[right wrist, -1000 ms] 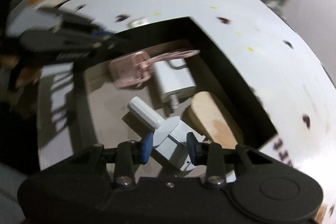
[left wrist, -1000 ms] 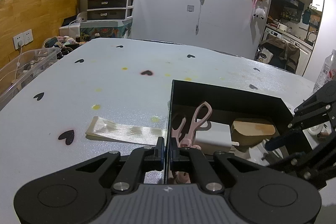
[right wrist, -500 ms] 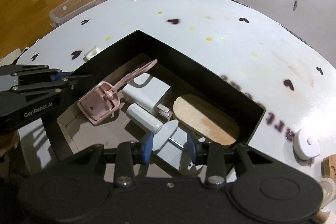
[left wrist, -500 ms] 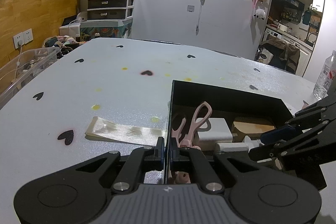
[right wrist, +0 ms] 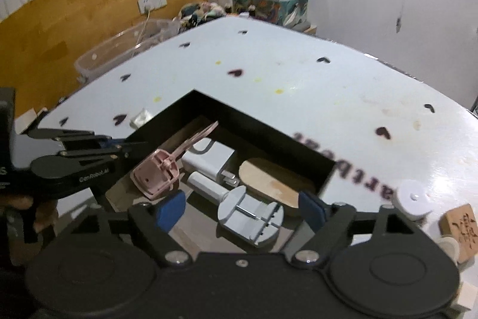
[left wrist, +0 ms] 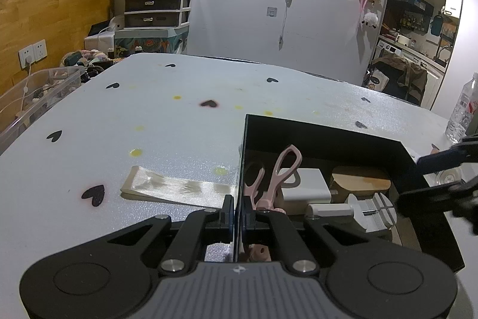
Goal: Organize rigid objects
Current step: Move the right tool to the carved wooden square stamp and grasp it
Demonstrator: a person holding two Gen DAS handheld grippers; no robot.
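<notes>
A black open box [left wrist: 328, 136] [right wrist: 269, 133] sits on the white table. Inside lie a pink clip tool [left wrist: 280, 172] [right wrist: 161, 172], a white charger block [left wrist: 304, 184] [right wrist: 209, 159], a white cylinder [left wrist: 328, 210] [right wrist: 206, 186], a wooden oval piece [left wrist: 361, 181] [right wrist: 274, 180] and a grey-white watch tool [left wrist: 373, 213] [right wrist: 251, 217]. My left gripper [left wrist: 237, 213] [right wrist: 119, 147] is shut on the box's left wall. My right gripper [right wrist: 242, 207] is open and empty just above the watch tool; its arm shows at the right edge of the left wrist view [left wrist: 442, 178].
A strip of shiny tape [left wrist: 176, 186] lies on the table left of the box. A white round disc [right wrist: 413, 199] and a wooden stamped block [right wrist: 461, 229] lie to the box's right. A water bottle [left wrist: 463, 109] stands far right. A clear bin [right wrist: 119, 56] sits beyond the table's left edge.
My right gripper opened and let go of the grey-white watch tool, which now lies in the box, and pulled back upward. The left gripper stayed shut on the box wall.
</notes>
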